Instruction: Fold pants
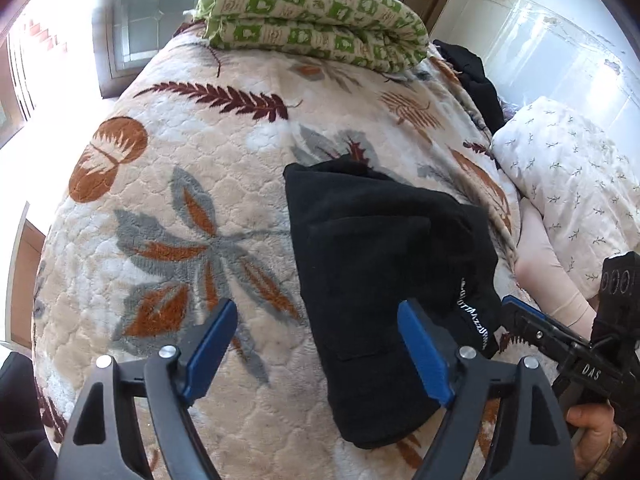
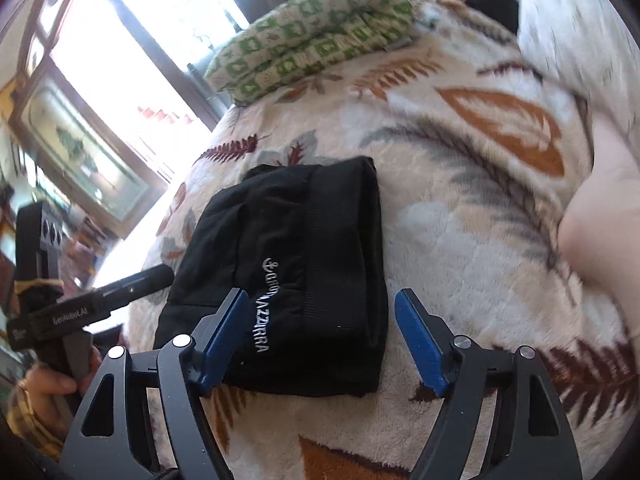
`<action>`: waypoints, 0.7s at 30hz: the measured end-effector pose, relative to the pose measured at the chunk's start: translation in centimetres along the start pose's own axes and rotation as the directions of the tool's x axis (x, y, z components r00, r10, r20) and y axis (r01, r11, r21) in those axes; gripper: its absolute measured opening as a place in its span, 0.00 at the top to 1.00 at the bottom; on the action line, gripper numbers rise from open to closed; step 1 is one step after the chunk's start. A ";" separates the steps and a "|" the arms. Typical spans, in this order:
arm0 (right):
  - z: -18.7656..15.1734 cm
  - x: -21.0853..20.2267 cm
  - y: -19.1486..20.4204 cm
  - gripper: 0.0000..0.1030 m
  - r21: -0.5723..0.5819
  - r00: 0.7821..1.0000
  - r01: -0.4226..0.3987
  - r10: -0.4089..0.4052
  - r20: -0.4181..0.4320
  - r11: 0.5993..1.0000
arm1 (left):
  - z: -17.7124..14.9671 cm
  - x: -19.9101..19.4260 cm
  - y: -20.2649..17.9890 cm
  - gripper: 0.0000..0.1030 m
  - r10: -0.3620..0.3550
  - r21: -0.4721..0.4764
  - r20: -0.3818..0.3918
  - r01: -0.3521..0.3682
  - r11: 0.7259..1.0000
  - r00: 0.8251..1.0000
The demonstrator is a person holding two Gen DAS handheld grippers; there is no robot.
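The black pants [image 1: 384, 280] lie folded into a compact block on the leaf-patterned blanket [image 1: 192, 184]. White lettering shows on the top layer [image 2: 264, 312]. My left gripper [image 1: 316, 344] is open and empty, just above the blanket, with its right finger at the pants' near left side. My right gripper [image 2: 320, 336] is open and empty, hovering over the near edge of the pants [image 2: 288, 264]. The right gripper also shows at the right of the left wrist view [image 1: 520, 320]. The left gripper shows at the left of the right wrist view [image 2: 156, 276].
A folded green-and-cream quilt [image 1: 316, 20] lies at the far end of the bed. Another dark garment [image 1: 476, 76] sits by the far right edge. A white floral pillow [image 1: 568, 184] lies to the right. Windows [image 2: 132, 80] stand beyond the bed.
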State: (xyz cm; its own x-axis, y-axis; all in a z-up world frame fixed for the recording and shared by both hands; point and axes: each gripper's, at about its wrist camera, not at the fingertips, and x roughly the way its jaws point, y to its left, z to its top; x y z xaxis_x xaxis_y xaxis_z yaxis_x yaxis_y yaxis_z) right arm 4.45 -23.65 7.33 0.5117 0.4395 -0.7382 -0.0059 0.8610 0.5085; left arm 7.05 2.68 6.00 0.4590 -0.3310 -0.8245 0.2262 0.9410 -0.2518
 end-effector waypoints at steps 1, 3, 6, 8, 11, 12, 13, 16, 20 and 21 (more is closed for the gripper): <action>0.1 0.2 -0.5 0.26 0.024 1.000 -0.007 0.007 -0.008 1.000 | 0.0 0.2 0.1 0.18 0.002 -0.002 -0.005 -0.002 1.000 1.000; 0.2 0.3 -1.1 0.26 0.050 1.000 -0.011 0.012 -0.019 0.999 | -0.1 0.4 0.2 0.18 0.000 -0.006 -0.012 0.000 1.000 1.000; 0.4 0.4 -2.1 0.26 0.100 0.999 -0.031 0.034 -0.024 0.994 | -0.1 0.7 0.1 0.18 -0.008 -0.006 -0.022 0.007 1.000 1.000; 0.4 0.6 -2.7 0.26 0.140 0.998 -0.059 0.063 -0.026 0.988 | -0.2 0.8 0.0 0.18 -0.011 -0.002 -0.025 0.011 1.000 1.000; 0.4 1.0 -3.4 0.26 0.190 0.994 -0.100 0.107 -0.031 0.977 | -0.1 1.0 -0.1 0.18 -0.024 -0.005 -0.032 0.024 1.000 0.999; 0.4 1.1 -3.6 0.26 0.209 0.992 -0.112 0.121 -0.034 0.972 | -0.1 1.1 -0.1 0.18 -0.030 -0.010 -0.035 0.030 1.000 0.999; 0.4 1.2 -3.8 0.26 0.222 0.990 -0.122 0.134 -0.038 0.967 | 0.0 1.2 -0.1 0.18 -0.035 -0.014 -0.037 0.034 0.999 0.999; 0.6 1.5 -3.9 0.26 0.232 0.988 -0.132 0.145 -0.042 0.964 | 0.3 1.7 0.1 0.18 -0.043 -0.027 -0.047 0.042 0.999 0.998; 0.9 1.8 -4.1 0.26 0.231 0.987 -0.137 0.152 -0.049 0.963 | 0.9 2.6 0.5 0.18 -0.082 -0.061 -0.071 0.078 0.995 0.994; 1.0 1.9 -4.2 0.26 0.237 0.986 -0.142 0.158 -0.047 0.961 | 1.0 2.7 0.5 0.18 -0.089 -0.065 -0.073 0.084 0.994 0.993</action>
State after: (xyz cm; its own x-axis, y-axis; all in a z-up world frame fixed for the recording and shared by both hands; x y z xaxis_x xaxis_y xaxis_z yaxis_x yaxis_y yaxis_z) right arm 6.33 -26.70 4.27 0.4630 0.5815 -0.6690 0.1255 0.7041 0.6989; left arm 9.23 2.20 4.12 0.3731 -0.4074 -0.8336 0.2074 0.9123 -0.3530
